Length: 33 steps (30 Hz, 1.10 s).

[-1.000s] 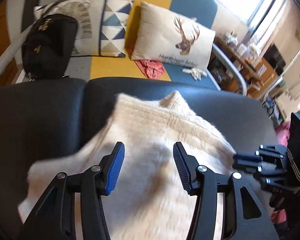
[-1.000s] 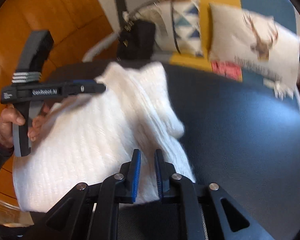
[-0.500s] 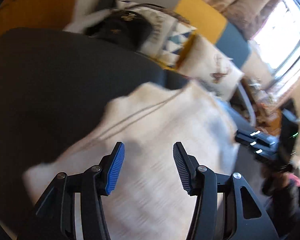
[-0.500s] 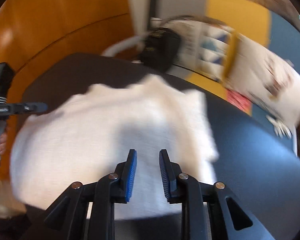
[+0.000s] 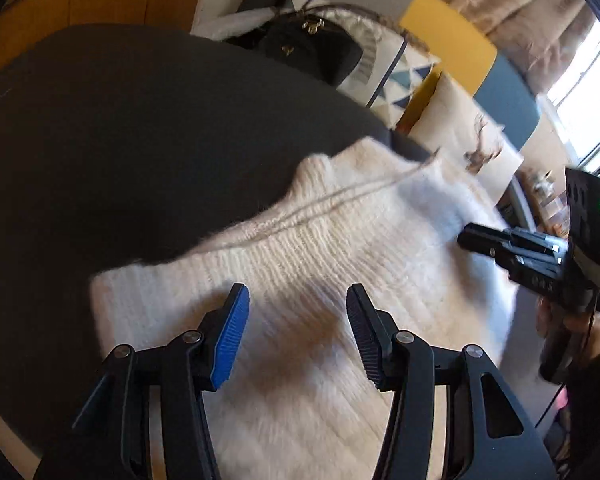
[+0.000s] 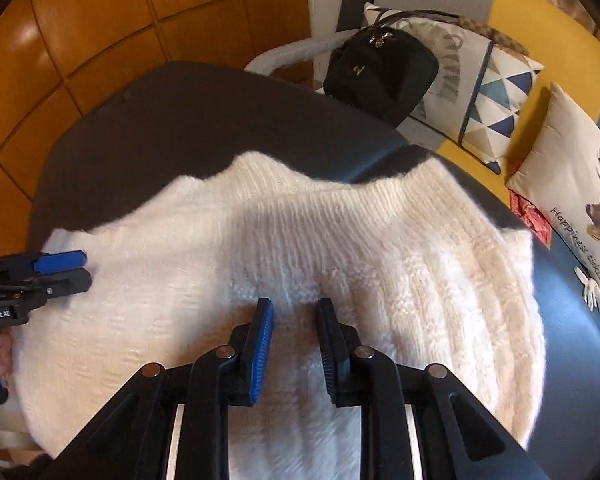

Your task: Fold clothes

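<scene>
My left wrist camera sits just behind the left gripper (image 5: 298,312), looking steeply down along its fingers, close over the white sweater (image 5: 340,248). My right wrist camera looks down the same way past the right gripper (image 6: 294,320). Both views share the sweater, the dark surface (image 6: 180,120) beyond the tongs, and each shows the other gripper at its edge.

A fluffy cream-white ribbed-knit sweater (image 6: 340,264) lies spread flat on the dark round tabletop (image 6: 188,120), folded into a broad, roughly rectangular bundle. Its far edge runs wavy, with two soft humps, and a ribbed band crosses just below that edge. In the left wrist view the same sweater (image 5: 340,264) shows a thin seam line running slantwise near its upper edge.
</scene>
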Available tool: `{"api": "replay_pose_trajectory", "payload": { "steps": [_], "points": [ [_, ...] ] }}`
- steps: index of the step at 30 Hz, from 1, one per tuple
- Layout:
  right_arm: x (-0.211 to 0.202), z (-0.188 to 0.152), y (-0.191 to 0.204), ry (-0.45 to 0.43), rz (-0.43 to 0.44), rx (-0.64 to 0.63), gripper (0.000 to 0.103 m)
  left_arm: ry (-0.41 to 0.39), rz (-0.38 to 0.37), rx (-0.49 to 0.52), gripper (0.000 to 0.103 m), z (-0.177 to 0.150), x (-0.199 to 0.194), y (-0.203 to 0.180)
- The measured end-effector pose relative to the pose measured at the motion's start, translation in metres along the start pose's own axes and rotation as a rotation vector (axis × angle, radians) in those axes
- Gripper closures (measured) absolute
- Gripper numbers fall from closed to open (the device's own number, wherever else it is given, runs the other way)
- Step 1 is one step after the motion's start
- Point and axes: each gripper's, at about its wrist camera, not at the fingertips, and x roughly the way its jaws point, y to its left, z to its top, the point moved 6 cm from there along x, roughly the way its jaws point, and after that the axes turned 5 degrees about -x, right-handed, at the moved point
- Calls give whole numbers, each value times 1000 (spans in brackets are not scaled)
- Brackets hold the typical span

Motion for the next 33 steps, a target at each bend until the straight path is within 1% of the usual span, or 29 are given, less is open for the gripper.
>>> {"api": "replay_pose_trajectory", "payload": {
  "steps": [3,6,8,11,13,14,16,17,19,21,22,25,27,29,30,33],
  "points": [
    [-20,-12,38,-35,113,-81,79,-46,5,-59,49,-10,-33,20],
    [-28,-30,75,-37,198,-145,79,-77,1,-157,49,-35,-66,49],
    [-20,-40,90,-13,202,-161,79,-75,6,-187,49,-57,-78,57],
    [3,-52,97,37,168,-150,79,-52,7,-216,49,-94,-89,63],
    [13,-54,97,31,178,-109,79,-35,15,-224,49,-116,-89,60],
    [13,-54,95,24,195,-75,79,-29,14,-217,49,-126,-87,58],
    [9,-52,94,17,205,-27,79,-21,46,-202,49,-143,-81,52],
    [6,-52,94,14,205,-7,79,-16,35,-195,49,-148,-78,48],
    [0,-51,93,-1,191,-3,79,-34,52,-182,49,-155,-77,42],
    [-12,-56,100,-18,183,-18,79,-60,29,-175,49,-159,-80,35],
    [-18,-58,102,-28,178,-26,79,-82,53,-164,49,-160,-83,32],
    [-32,-64,108,-44,152,-32,79,-119,91,-129,49,-163,-86,26],
    [-25,-66,107,-26,148,-16,79,-100,82,-120,49,-163,-80,24],
    [-8,-68,105,16,133,2,79,-76,67,-109,49,-163,-71,20],
    [-4,-70,105,24,138,10,79,-66,64,-100,49,-163,-66,16],
    [-1,-67,102,11,178,48,79,-61,73,-60,49,-160,-57,9]
  ]
}}
